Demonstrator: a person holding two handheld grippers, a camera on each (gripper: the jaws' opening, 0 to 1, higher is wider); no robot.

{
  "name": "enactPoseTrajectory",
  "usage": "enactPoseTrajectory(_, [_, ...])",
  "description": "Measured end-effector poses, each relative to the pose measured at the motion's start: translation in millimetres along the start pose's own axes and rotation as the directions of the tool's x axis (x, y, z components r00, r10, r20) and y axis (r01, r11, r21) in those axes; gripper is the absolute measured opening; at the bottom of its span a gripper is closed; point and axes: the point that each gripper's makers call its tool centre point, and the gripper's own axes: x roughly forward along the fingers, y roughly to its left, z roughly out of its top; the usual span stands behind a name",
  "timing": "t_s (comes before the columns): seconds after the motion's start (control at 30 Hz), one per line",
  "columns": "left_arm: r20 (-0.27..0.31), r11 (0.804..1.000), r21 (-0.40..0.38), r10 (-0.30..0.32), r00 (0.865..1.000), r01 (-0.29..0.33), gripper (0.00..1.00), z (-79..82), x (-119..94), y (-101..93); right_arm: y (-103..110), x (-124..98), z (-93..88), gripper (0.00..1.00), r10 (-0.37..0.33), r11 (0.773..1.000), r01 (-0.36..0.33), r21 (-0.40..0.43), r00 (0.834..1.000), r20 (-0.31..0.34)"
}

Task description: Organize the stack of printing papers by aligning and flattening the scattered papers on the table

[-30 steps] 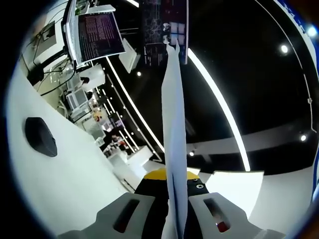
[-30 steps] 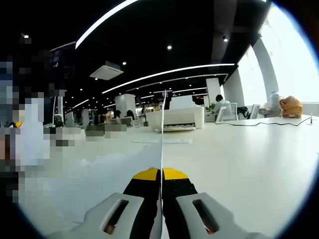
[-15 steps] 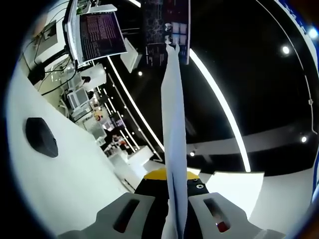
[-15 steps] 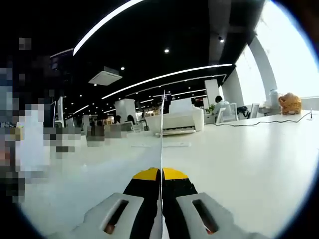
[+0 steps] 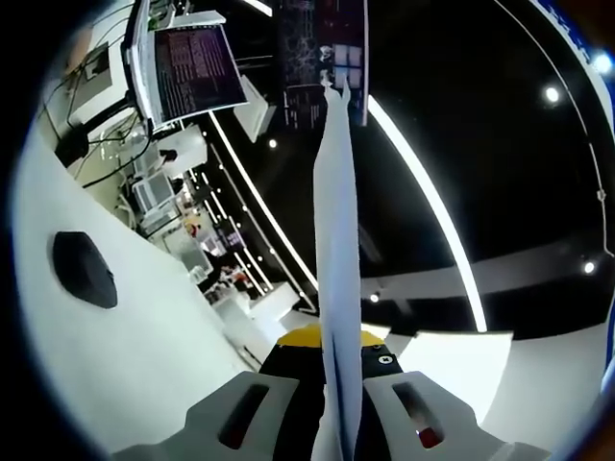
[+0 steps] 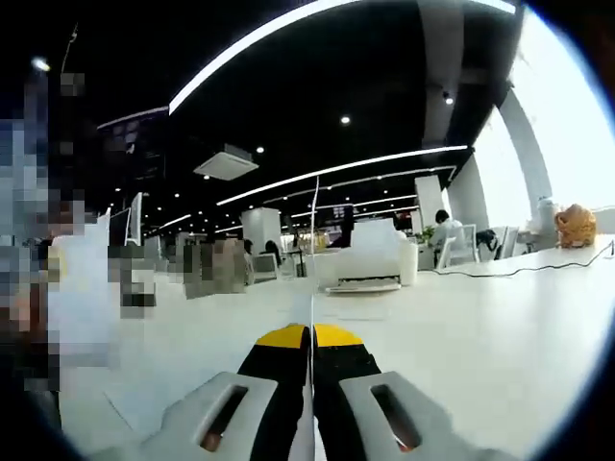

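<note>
White paper: a stack of printing papers (image 5: 336,259) stands edge-on between the left gripper (image 5: 336,423) jaws.
Left jaws: clamped together on the papers.
Right jaws: the right gripper (image 6: 311,423) pinches the same thin edge of paper (image 6: 312,288), jaws closed on it.
Long axis: runs straight ahead from each pair of jaws, away from the camera; the sheets are seen on edge.
Beyond the jaws: the white table (image 6: 461,327) spreads under the right gripper; to the left of the left jaws sit a dark mouse-like object (image 5: 85,271) and a monitor (image 5: 192,72).
Progress: papers gathered and held up off the table; probably squaring, laying flat and flattening remain.
</note>
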Motion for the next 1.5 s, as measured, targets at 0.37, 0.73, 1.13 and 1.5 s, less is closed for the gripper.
enactPoseTrajectory(0.37, [-0.005,1.000,0.002,-0.002,1.000,0.002,0.06,-1.2,-2,-5.9,46,-2,61.6,0.00,0.112,0.993,-0.116,0.020,0.984,0.139])
enactPoseTrajectory(0.73, [-0.008,1.000,-0.003,-0.002,1.000,0.002,0.06,-5.6,0,-9.2,107,-9,124.2,0.00,0.235,0.971,-0.241,-0.010,0.937,0.257])
enactPoseTrajectory(1.13, [-0.010,1.000,-0.016,0.015,1.000,-0.015,0.06,-5.2,-1,-7.7,193,-11,166.4,0.00,0.410,0.910,-0.411,-0.065,0.862,0.297])
enactPoseTrajectory(1.5, [-0.024,1.000,-0.011,0.020,1.000,-0.020,0.06,-11.9,-2,-5.8,265,-12,191.7,0.00,0.549,0.830,-0.549,-0.099,0.772,0.320])
